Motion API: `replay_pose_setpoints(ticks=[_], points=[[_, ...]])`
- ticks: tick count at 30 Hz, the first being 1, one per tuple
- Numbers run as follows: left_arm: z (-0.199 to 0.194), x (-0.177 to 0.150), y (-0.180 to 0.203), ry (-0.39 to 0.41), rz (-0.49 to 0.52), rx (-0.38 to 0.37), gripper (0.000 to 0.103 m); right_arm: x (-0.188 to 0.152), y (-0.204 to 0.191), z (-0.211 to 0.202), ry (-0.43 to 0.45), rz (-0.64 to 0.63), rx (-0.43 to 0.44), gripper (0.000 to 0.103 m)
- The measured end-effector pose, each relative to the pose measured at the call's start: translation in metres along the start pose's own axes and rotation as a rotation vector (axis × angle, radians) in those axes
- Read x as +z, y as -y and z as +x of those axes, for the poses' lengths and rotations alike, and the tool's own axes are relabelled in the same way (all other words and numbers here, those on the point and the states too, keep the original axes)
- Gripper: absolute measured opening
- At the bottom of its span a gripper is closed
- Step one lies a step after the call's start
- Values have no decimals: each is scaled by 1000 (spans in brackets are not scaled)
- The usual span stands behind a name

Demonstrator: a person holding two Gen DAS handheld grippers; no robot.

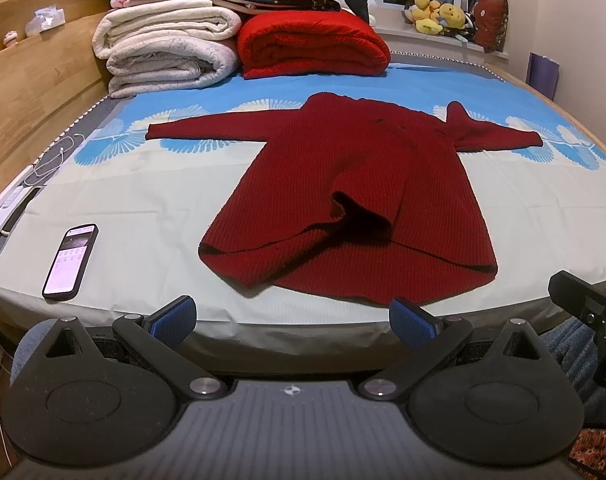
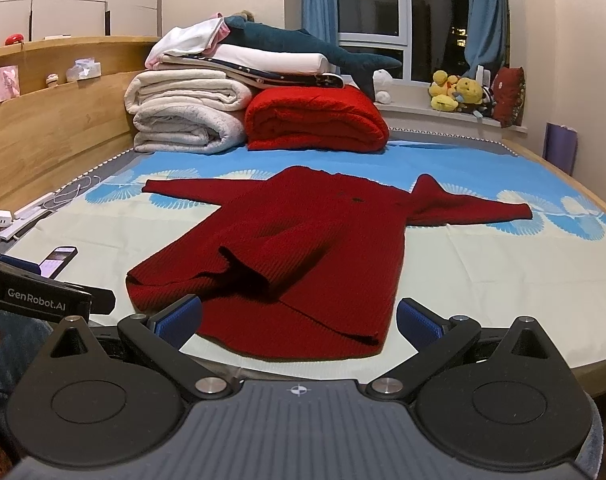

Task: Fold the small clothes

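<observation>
A dark red knitted hooded coat (image 1: 355, 196) lies spread on the bed with both sleeves stretched out to the sides and its front flap bunched near the hem. It also shows in the right wrist view (image 2: 303, 248). My left gripper (image 1: 293, 320) is open and empty, just short of the coat's hem at the bed's near edge. My right gripper (image 2: 299, 322) is open and empty, with its fingers either side of the hem's near edge. The right gripper's body shows at the right edge of the left wrist view (image 1: 583, 304).
A phone (image 1: 70, 261) lies on the bed sheet (image 1: 123, 208) at the near left. Folded white blankets (image 1: 167, 48) and a red blanket (image 1: 311, 44) are stacked at the head. A wooden headboard (image 1: 35, 92) runs along the left. Cables and a power strip (image 1: 7, 208) lie at the left edge.
</observation>
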State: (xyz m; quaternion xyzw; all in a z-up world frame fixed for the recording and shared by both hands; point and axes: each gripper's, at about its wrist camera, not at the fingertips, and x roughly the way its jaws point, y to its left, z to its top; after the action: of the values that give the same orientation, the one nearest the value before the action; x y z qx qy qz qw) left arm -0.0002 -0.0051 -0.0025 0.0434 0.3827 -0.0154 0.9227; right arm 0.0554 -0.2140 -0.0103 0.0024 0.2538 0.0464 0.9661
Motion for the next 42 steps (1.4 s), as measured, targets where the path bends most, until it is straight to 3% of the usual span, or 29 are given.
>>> replay_pose_setpoints(ticks=[29, 42], points=[[4, 0, 0, -15, -1, 0, 103, -1, -1, 7, -21, -6, 1, 102], [25, 4, -6, -59, -10, 1, 103, 0, -1, 27, -52, -6, -2, 102]])
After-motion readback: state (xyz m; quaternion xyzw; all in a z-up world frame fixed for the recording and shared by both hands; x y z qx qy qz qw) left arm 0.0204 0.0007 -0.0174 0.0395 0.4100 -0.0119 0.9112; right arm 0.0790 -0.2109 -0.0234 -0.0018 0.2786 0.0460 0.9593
